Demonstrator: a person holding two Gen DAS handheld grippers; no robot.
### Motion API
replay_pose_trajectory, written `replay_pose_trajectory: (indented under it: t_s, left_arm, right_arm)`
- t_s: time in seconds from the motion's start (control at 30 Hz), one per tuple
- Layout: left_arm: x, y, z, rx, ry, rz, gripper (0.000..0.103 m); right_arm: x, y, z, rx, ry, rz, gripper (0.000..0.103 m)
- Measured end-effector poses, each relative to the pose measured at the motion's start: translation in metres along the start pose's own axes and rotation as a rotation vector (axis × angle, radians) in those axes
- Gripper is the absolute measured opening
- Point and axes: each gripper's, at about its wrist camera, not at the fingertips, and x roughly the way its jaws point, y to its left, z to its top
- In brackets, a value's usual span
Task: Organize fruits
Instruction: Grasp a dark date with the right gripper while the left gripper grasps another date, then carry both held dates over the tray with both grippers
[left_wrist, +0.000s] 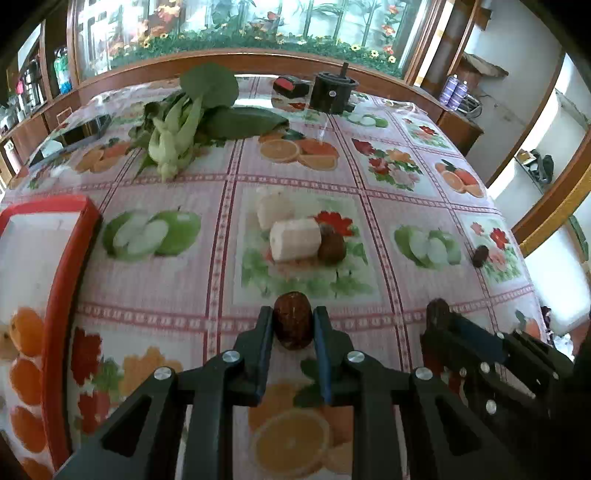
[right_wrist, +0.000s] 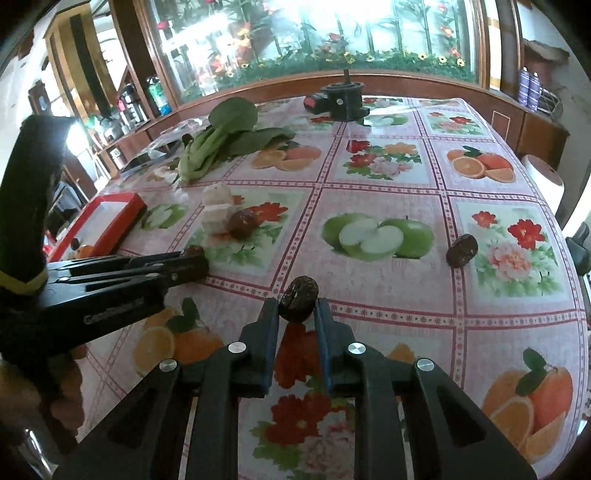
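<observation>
The left gripper (left_wrist: 293, 325) is clamped on a dark brown date (left_wrist: 291, 319), its two blue-edged pads pressing the fruit's sides just above the fruit-printed tablecloth (left_wrist: 369, 206). The right gripper (right_wrist: 297, 306) is likewise closed on a second dark date (right_wrist: 298, 299), held at the fingertips. In the left wrist view the right gripper shows at 4 o'clock; in the right wrist view the left gripper appears at 9 o'clock.

Ahead of the left gripper, at 12 o'clock, two pale peeled chunks (left_wrist: 294, 240) lie with another brown fruit (left_wrist: 331, 246) touching the nearer chunk. A further date (right_wrist: 461, 250) rests alone on the cloth at 2 o'clock from the right gripper. A red-rimmed tray (left_wrist: 59, 295) sits at 9 o'clock of the left gripper. Leafy greens (left_wrist: 184, 129) lie farther off at 11 o'clock, and a black round container (left_wrist: 332, 92) stands near the far edge of the table.
</observation>
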Motion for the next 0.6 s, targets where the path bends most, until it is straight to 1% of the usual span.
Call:
replay_pose_trajectory:
  t_s: [0.13, 0.23, 0.4, 0.53, 0.6]
  left_arm:
    - [-0.009, 0.005, -0.012, -0.002, 0.01, 0.003, 0.024]
    - [-0.017, 0.009, -0.024, -0.013, 0.017, -0.01, 0.024]
    - [-0.033, 0.014, -0.042, 0.003, 0.008, 0.001, 0.024]
    - [-0.047, 0.019, -0.06, 0.002, 0.016, -0.004, 0.024]
    - [-0.053, 0.02, -0.07, 0.009, 0.019, -0.004, 0.024]
  right_arm:
    - [-0.007, 0.001, -0.004, 0.03, -0.008, 0.002, 0.02]
    - [-0.015, 0.006, -0.008, 0.03, -0.013, -0.006, 0.02]
    - [-0.027, 0.013, -0.017, 0.041, -0.01, -0.008, 0.02]
    - [-0.036, 0.02, -0.033, 0.056, -0.001, -0.004, 0.02]
    - [-0.041, 0.027, -0.044, 0.044, 0.009, -0.012, 0.02]
